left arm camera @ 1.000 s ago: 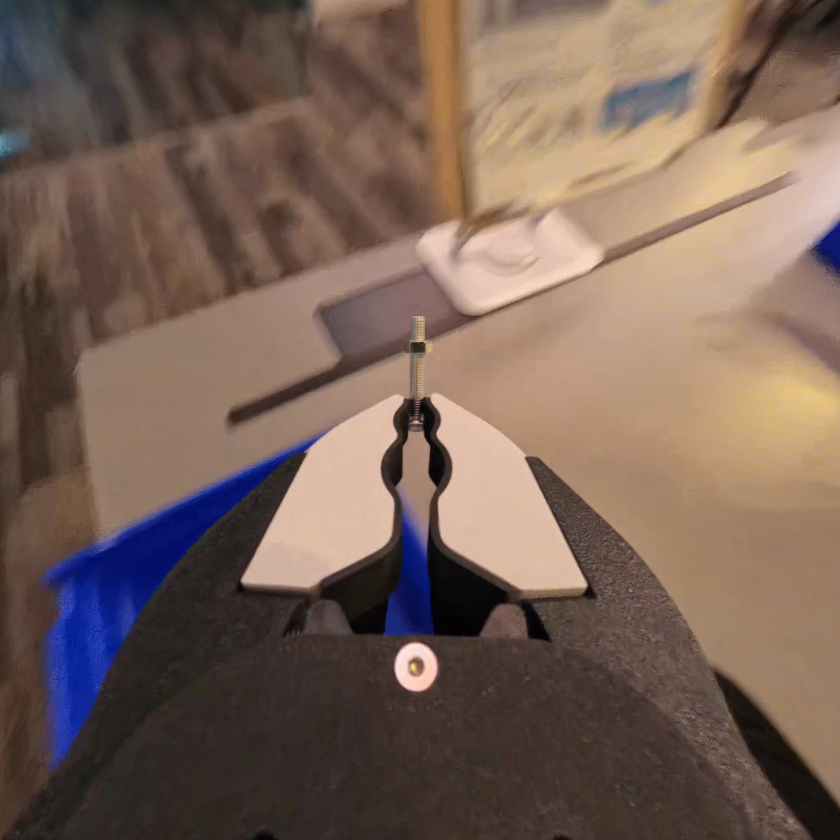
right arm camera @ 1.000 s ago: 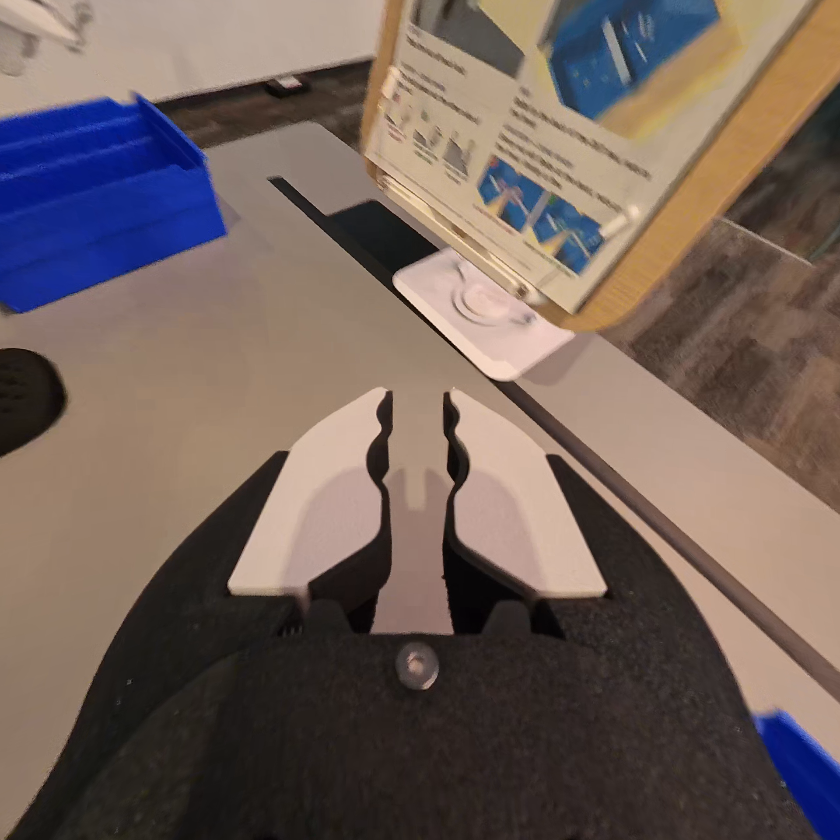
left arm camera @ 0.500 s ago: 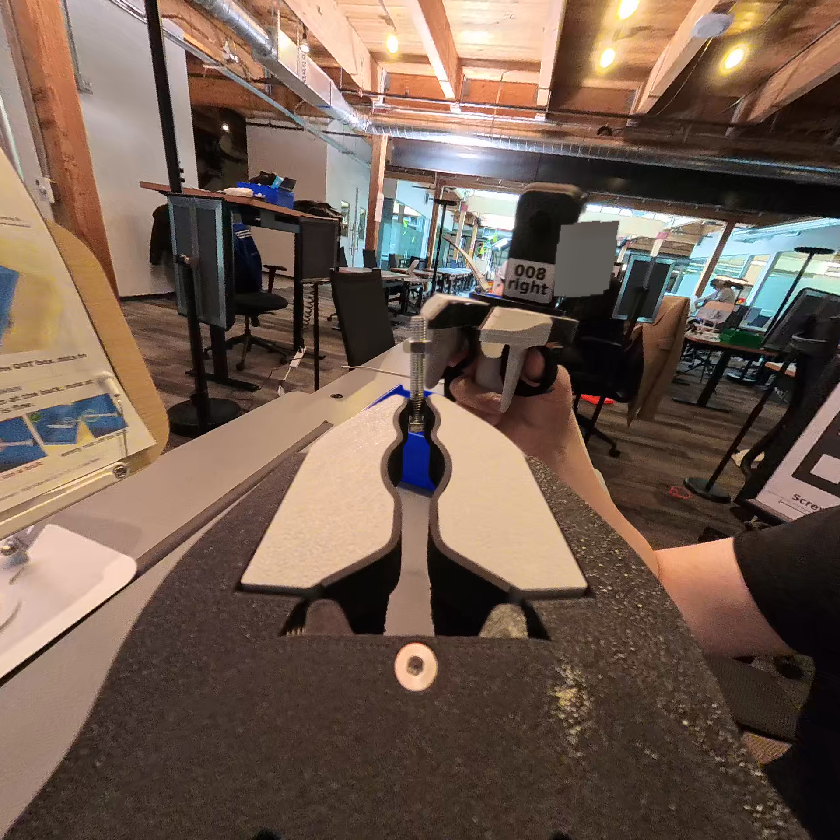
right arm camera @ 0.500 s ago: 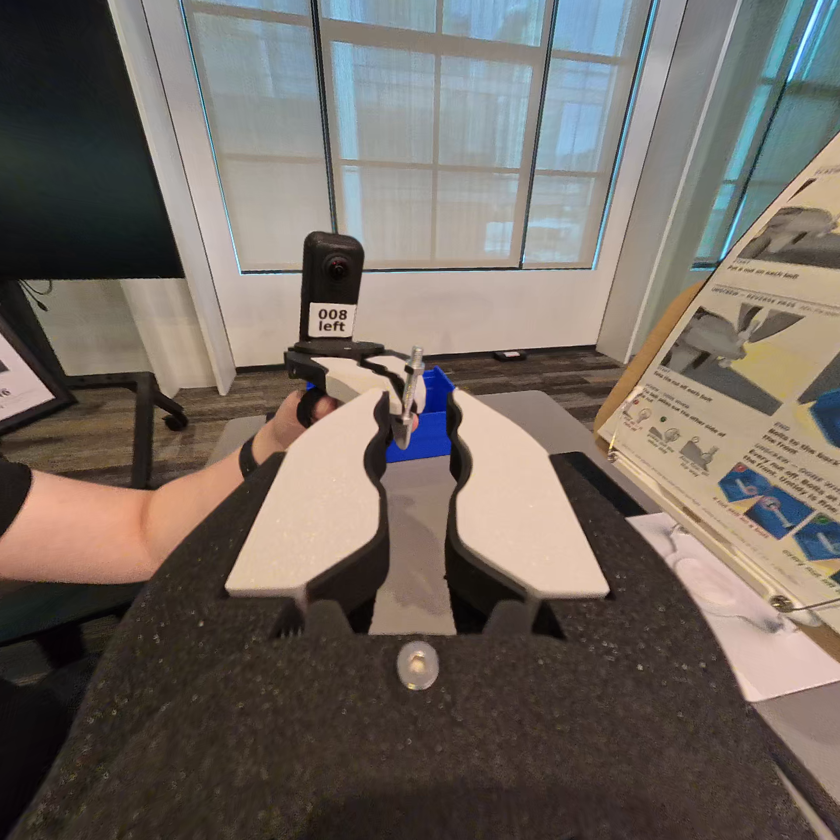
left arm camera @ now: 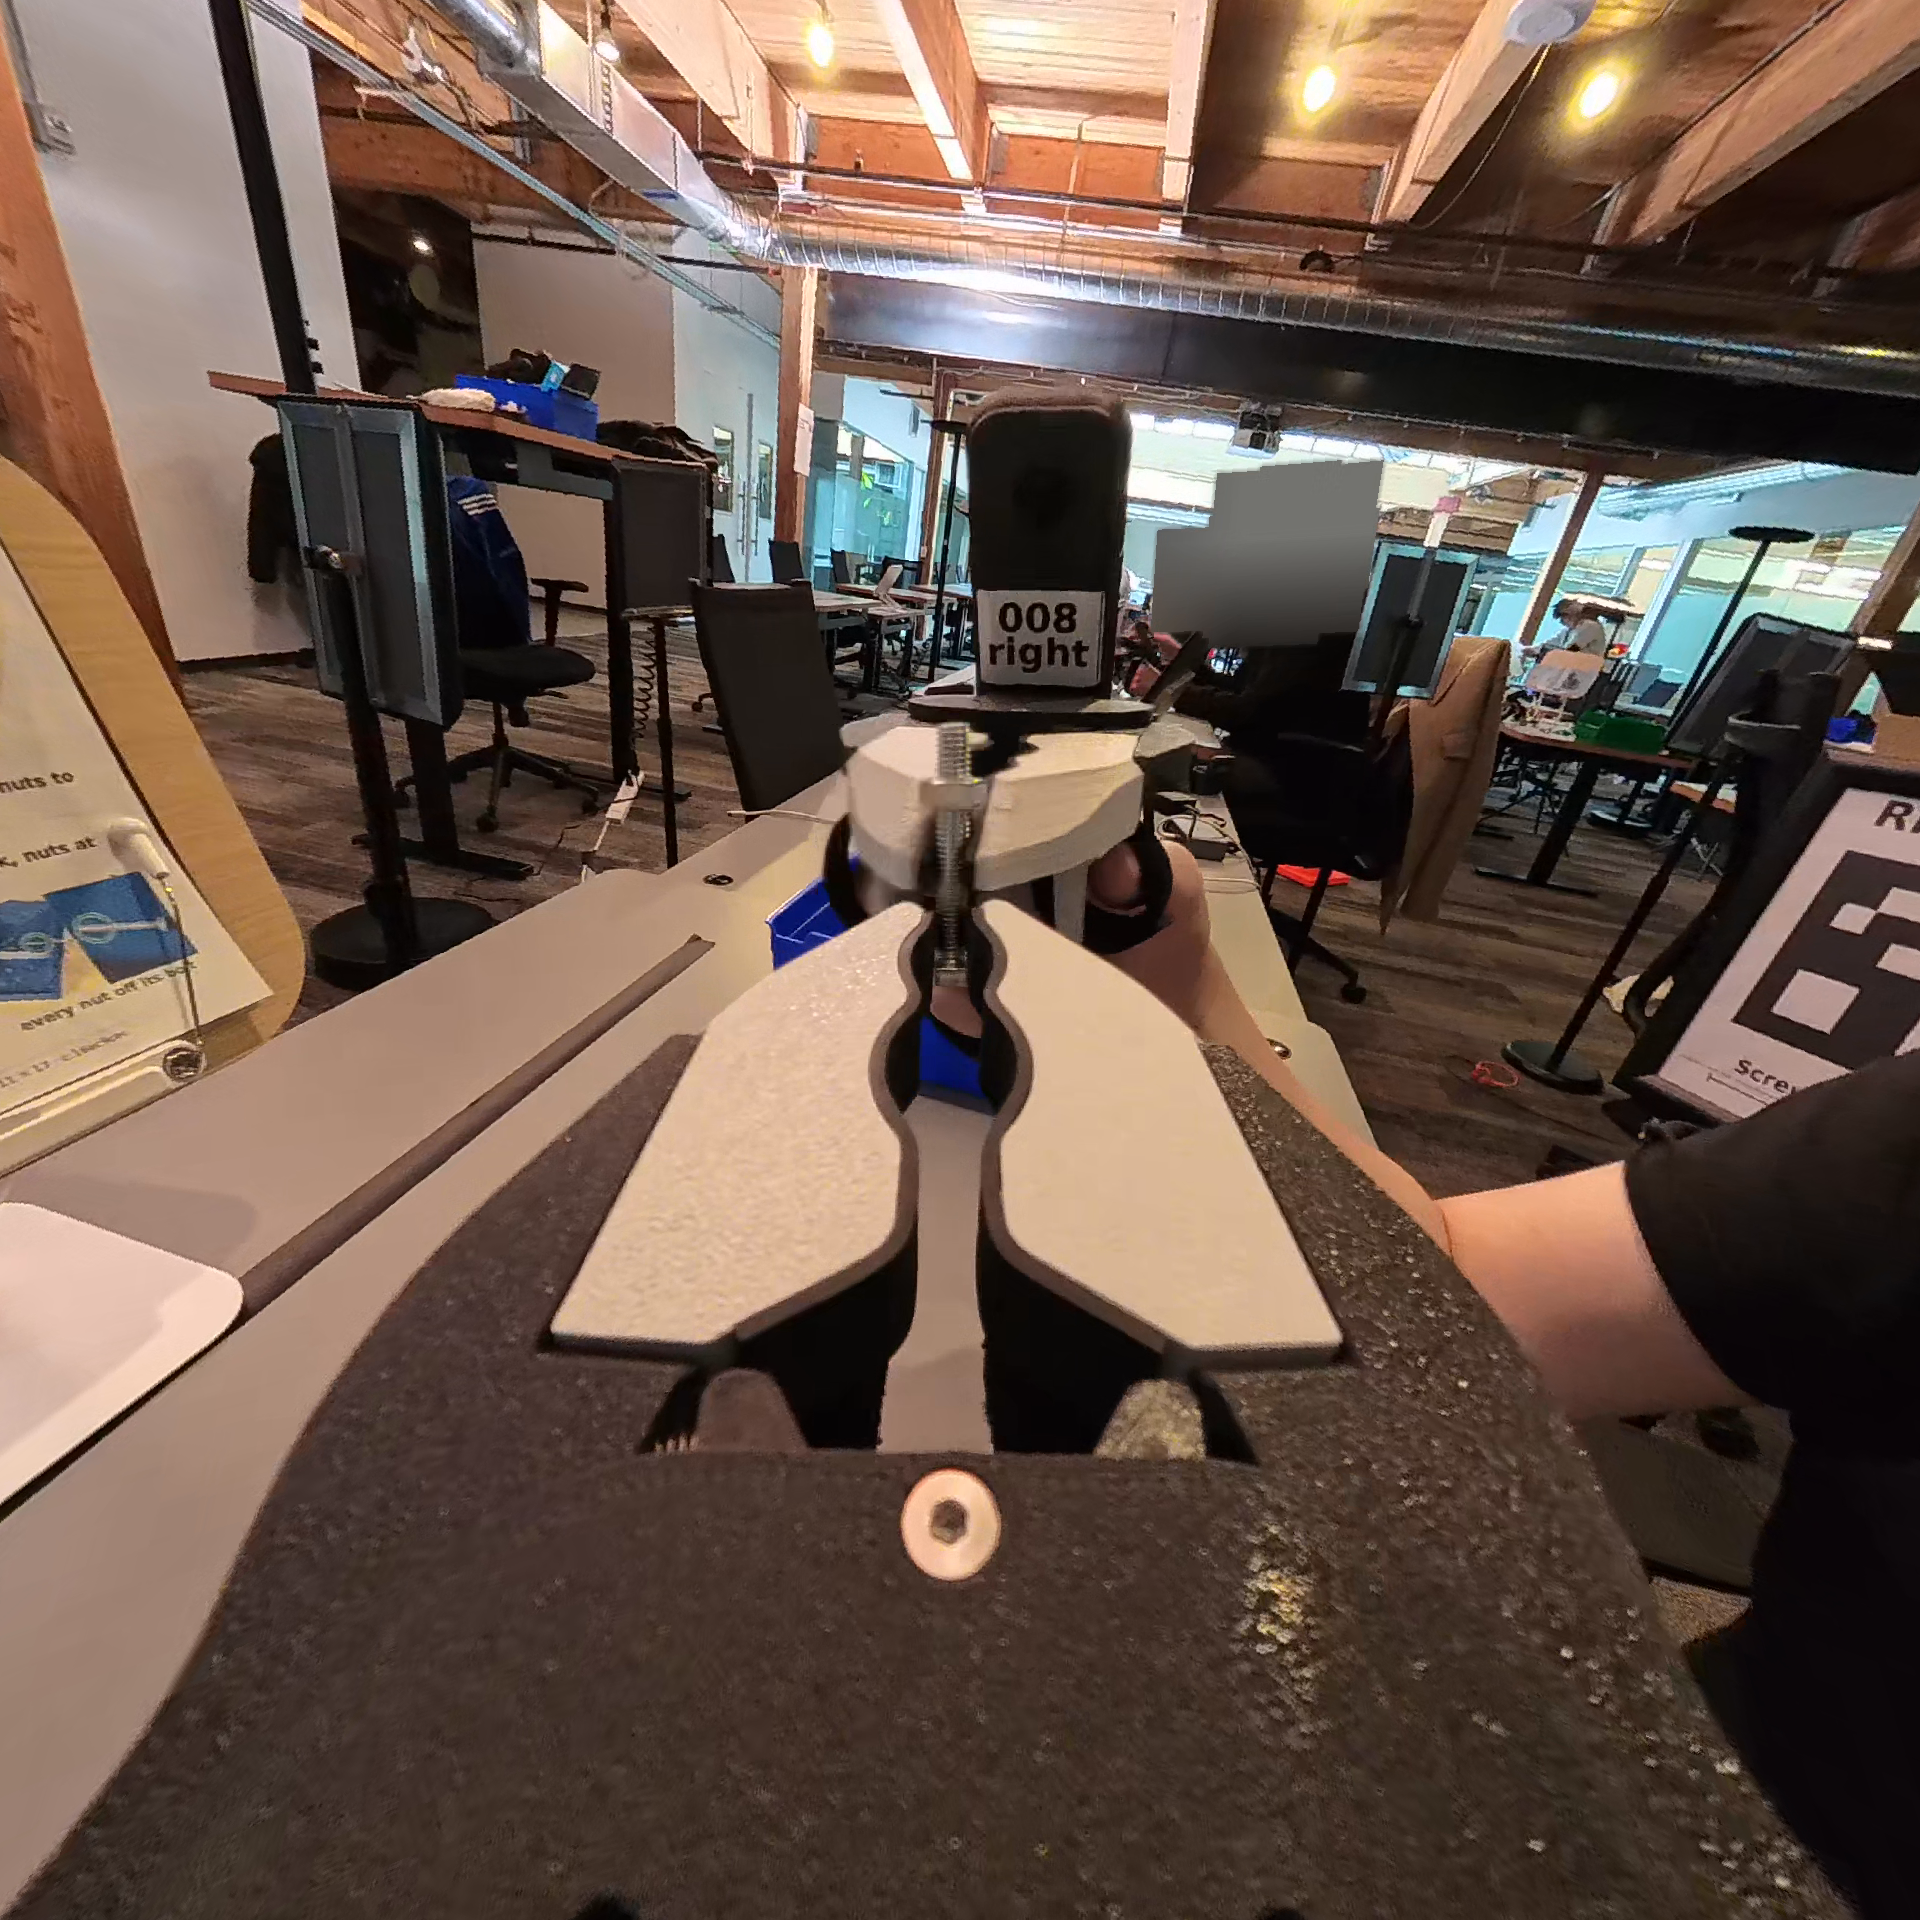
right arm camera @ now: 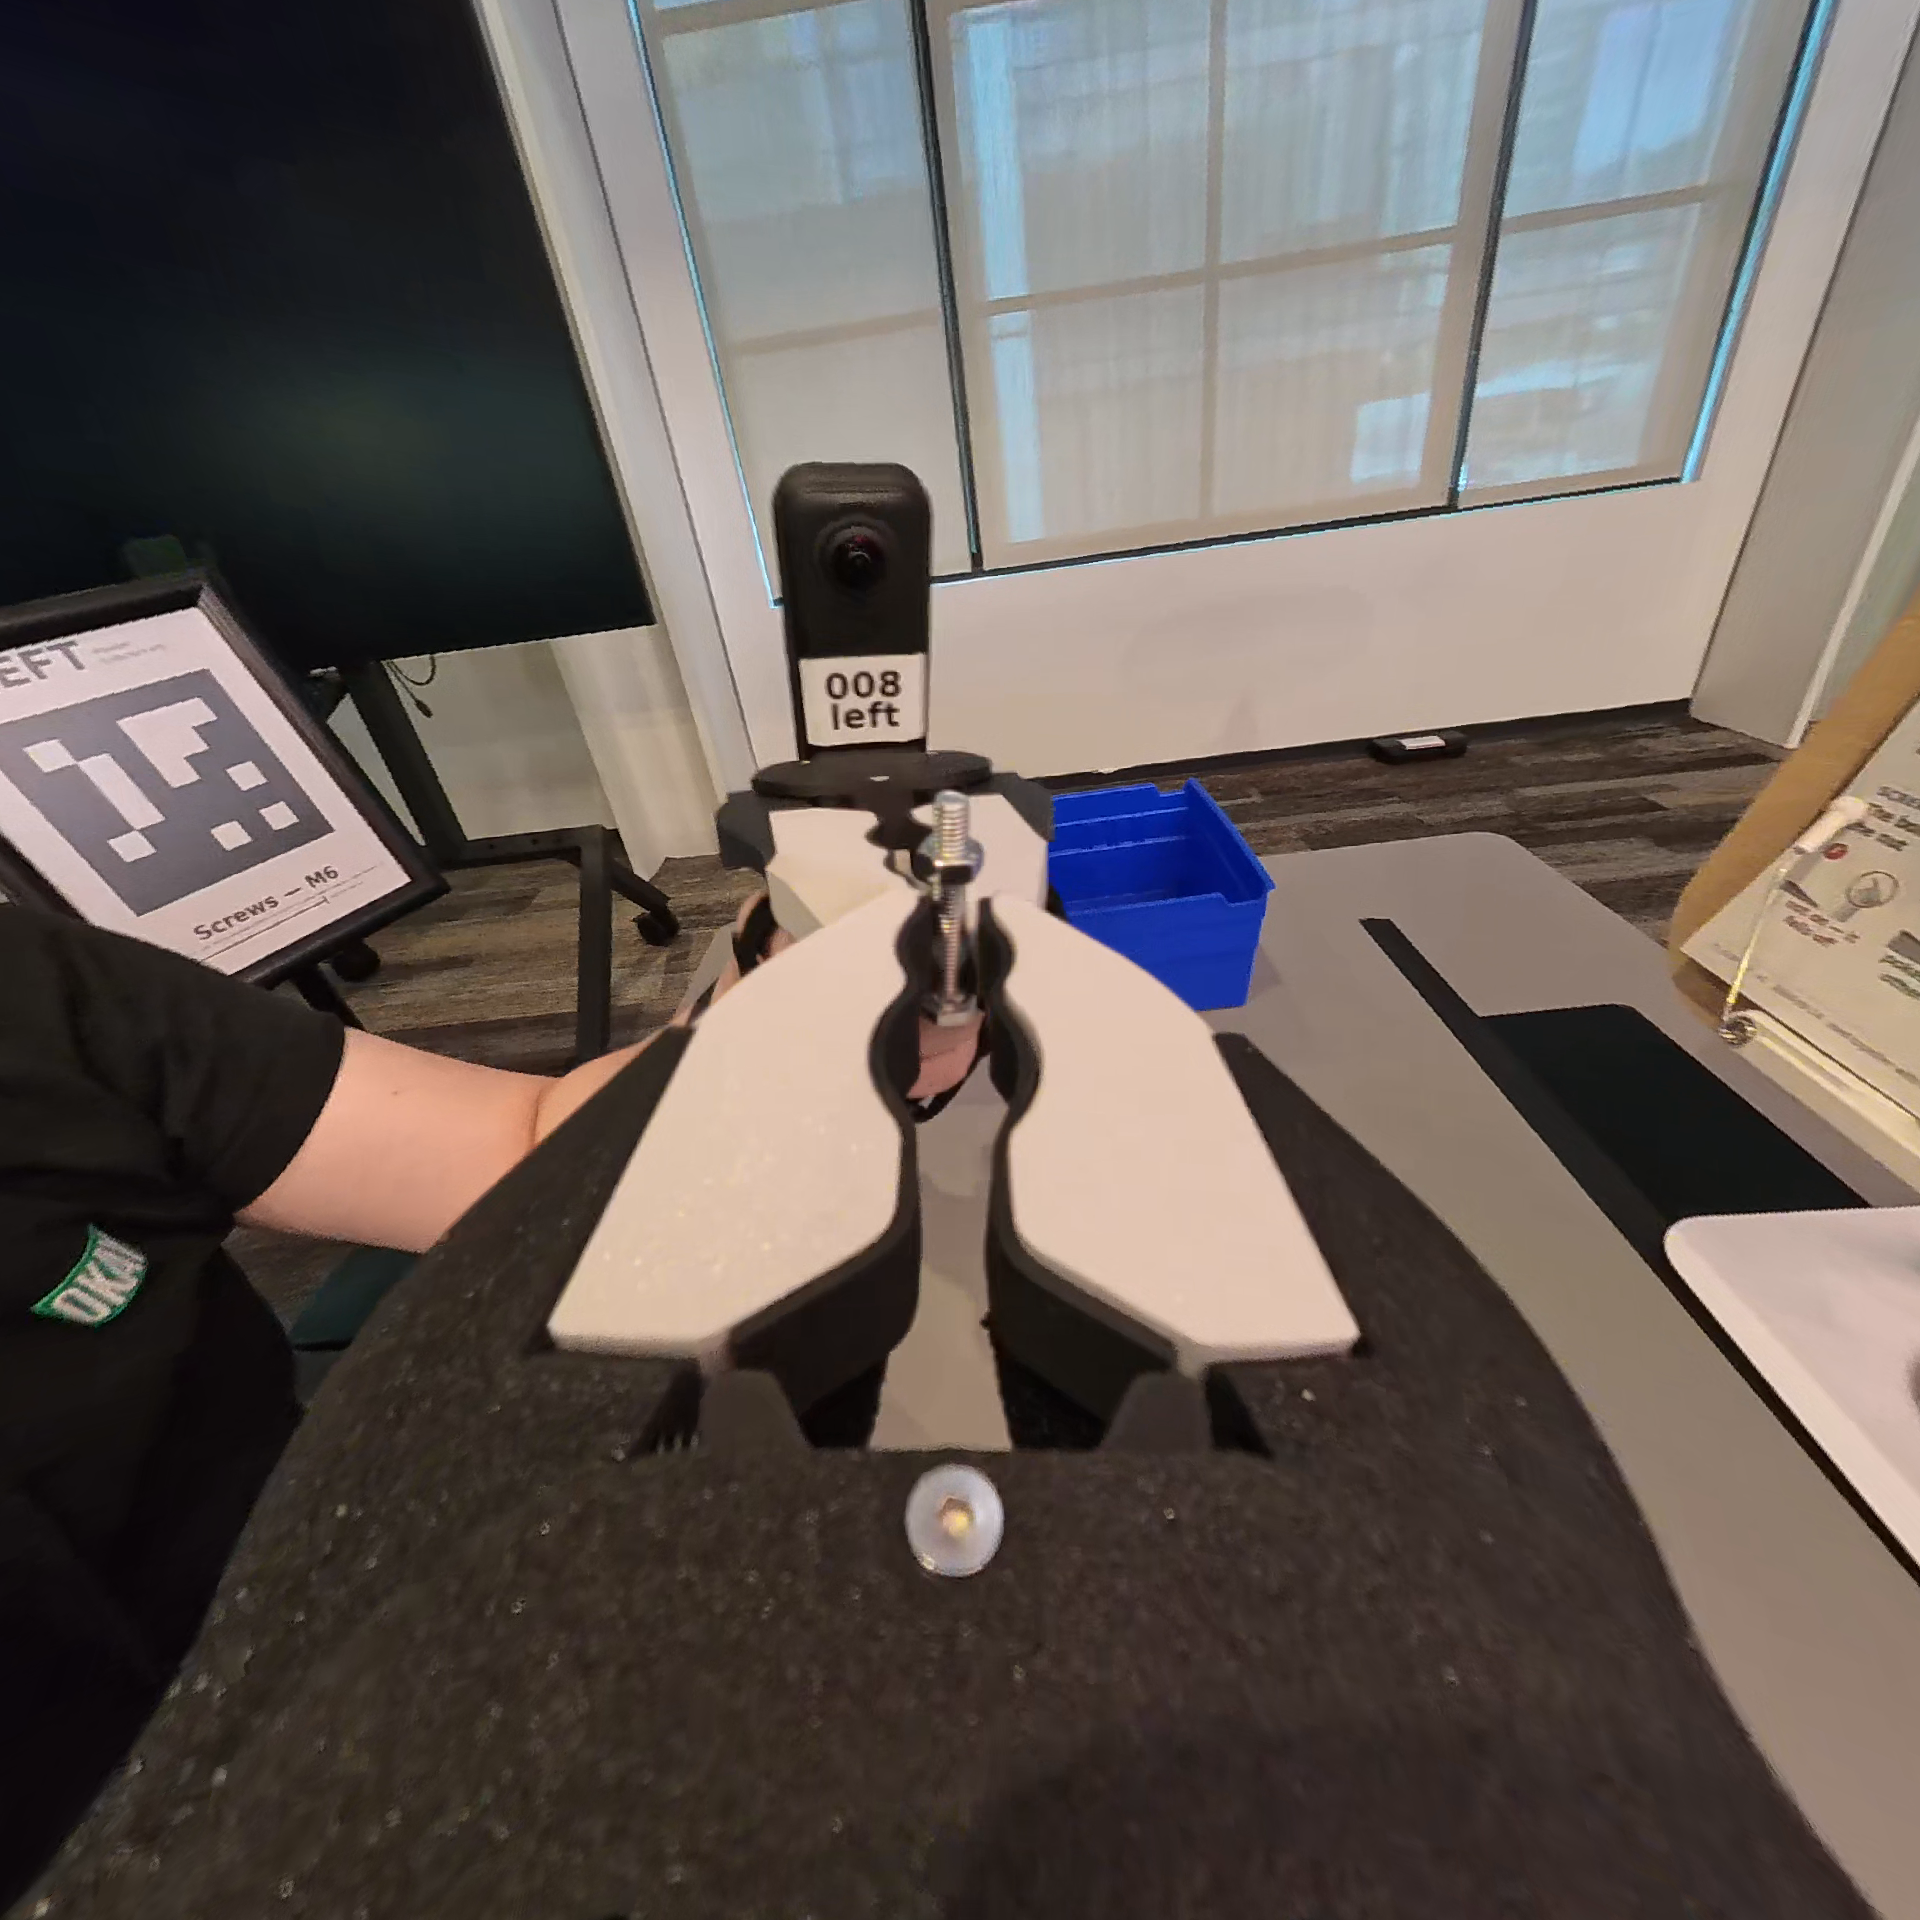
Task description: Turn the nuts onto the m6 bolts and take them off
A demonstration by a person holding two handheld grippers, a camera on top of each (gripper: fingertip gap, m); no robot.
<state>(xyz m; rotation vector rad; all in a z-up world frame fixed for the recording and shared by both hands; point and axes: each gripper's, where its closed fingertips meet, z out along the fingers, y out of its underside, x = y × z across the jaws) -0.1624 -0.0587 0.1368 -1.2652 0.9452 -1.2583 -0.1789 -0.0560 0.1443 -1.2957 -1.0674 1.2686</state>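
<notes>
My left gripper (left arm camera: 951, 914) is shut on the lower end of a silver M6 bolt (left arm camera: 951, 873) and holds it upright above the grey table (left arm camera: 436, 1049). A hex nut (left arm camera: 956, 795) sits high on the thread. The right gripper (left arm camera: 987, 821) faces it, with its white fingers at nut height. In the right wrist view, my right gripper (right arm camera: 948, 909) has narrow jaws around the bolt (right arm camera: 948, 945), and the nut (right arm camera: 948, 857) is at its tips. The left gripper (right arm camera: 920, 862) is just beyond. Contact with the nut is partly hidden.
A blue bin (right arm camera: 1153, 894) stands on the grey table (right arm camera: 1455, 1039) behind the grippers. An instruction board on a wooden stand (left arm camera: 94, 914) with a white base (right arm camera: 1818, 1330) is at the table's side. A dark slot (left arm camera: 499, 1081) runs along the table. Framed marker signs (right arm camera: 177, 790) stand on the floor.
Both grippers swung up from the table to face each other. The right gripper moved in onto the bolt and its jaws narrowed from open. The left stays shut on the bolt.
</notes>
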